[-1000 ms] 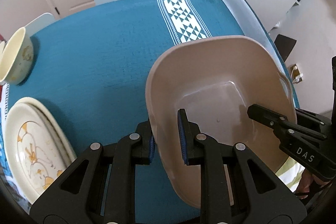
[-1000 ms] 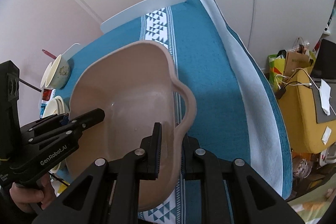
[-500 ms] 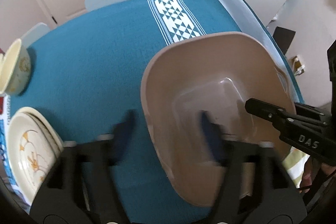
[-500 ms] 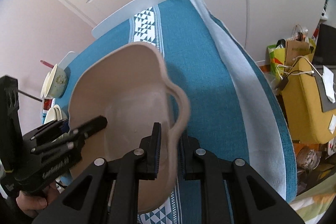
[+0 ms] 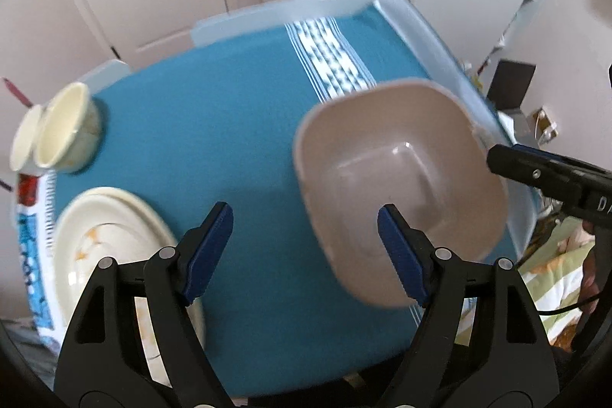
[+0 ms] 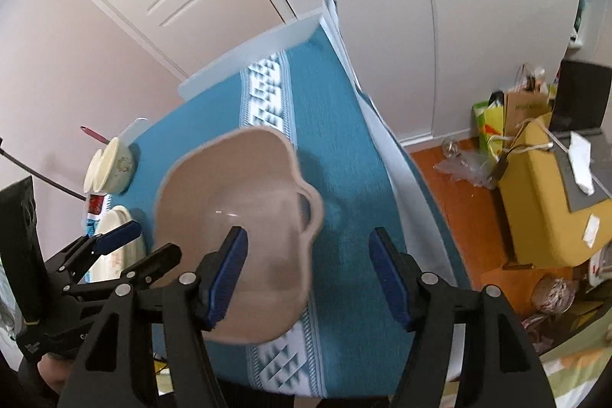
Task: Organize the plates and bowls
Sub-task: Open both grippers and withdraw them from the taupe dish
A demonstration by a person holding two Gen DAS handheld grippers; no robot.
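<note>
While your left gripper [image 5: 304, 247] hangs above the near side of the table [image 5: 214, 125], its blue pads stand wide apart with nothing between them; the same goes for your right gripper [image 6: 308, 274], spread wide and gripping nothing. The basin [image 5: 397, 174], a beige tub with a looped handle on its right rim, sits on the teal cloth toward the table's right side, over the white patterned stripe [image 5: 329, 60]. In the left view your right-hand pad overlaps the basin's near wall, but whether it touches cannot be told. In the right view the basin [image 6: 237, 224] lies ahead and left of the spread fingers, its handle pointing into the gap.

The plates [image 5: 114, 255], a cream stack with orange marks, lie at the table's near left corner, partly under your left finger. Two cream bowls [image 5: 57, 129] rest tipped on their sides at the far left edge, just beside each other and well apart from the basin. Both views are blurred by motion, so finer detail is lost
</note>
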